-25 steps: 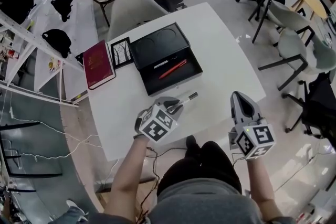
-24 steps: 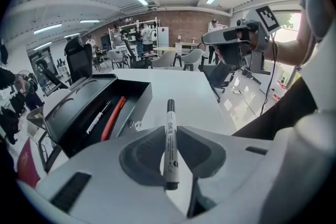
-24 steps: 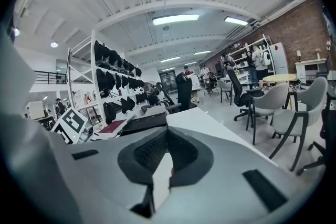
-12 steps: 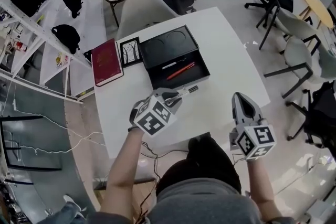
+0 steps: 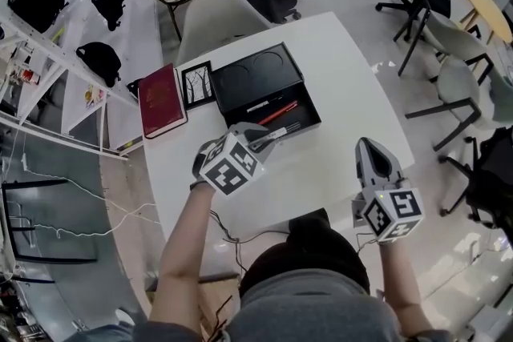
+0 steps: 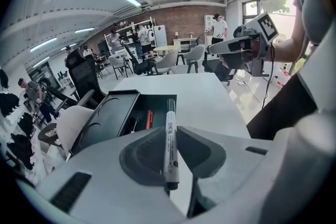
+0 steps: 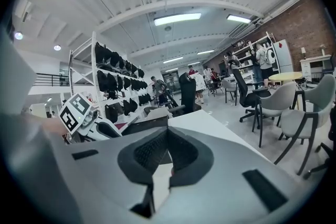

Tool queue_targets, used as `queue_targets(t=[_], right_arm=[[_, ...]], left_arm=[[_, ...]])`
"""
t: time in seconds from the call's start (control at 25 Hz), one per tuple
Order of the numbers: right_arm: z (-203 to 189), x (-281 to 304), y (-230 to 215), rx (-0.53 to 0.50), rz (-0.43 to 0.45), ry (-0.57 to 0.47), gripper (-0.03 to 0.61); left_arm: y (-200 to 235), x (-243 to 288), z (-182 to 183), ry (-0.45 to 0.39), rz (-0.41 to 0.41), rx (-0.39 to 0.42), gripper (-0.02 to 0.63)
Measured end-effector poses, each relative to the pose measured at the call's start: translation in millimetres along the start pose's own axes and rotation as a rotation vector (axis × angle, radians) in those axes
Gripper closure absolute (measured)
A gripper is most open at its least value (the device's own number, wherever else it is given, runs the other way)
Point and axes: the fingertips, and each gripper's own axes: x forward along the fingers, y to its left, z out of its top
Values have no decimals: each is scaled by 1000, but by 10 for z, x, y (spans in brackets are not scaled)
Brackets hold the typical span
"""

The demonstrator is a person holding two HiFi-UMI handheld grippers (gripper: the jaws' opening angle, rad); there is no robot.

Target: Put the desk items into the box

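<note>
A black open box sits on the white table, with a red pen and a dark pen lying in its near tray. My left gripper is shut on a black-and-white marker, whose far end reaches over the box's near edge. In the left gripper view the marker stands clamped between the jaws, with the box and the red pen just ahead. My right gripper hovers shut and empty at the table's near right; in its own view the right gripper holds nothing.
A dark red book and a small framed picture lie left of the box. A grey chair stands at the table's far side, and more chairs stand to the right. Shelving with black bags runs along the left.
My left gripper has carried the marker forward from the near table to the box's front edge. The right gripper has stayed where it was.
</note>
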Motion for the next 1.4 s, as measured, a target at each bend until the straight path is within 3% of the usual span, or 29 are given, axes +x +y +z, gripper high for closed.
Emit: queue_targets(t=[0.48, 1.4], right_arm=[[34, 281, -193, 9, -2, 30, 574], [76, 535, -322, 12, -1, 60, 574]], left_arm=[[245, 330, 20, 55, -39, 29, 541], [280, 829, -197, 147, -156, -24, 541]])
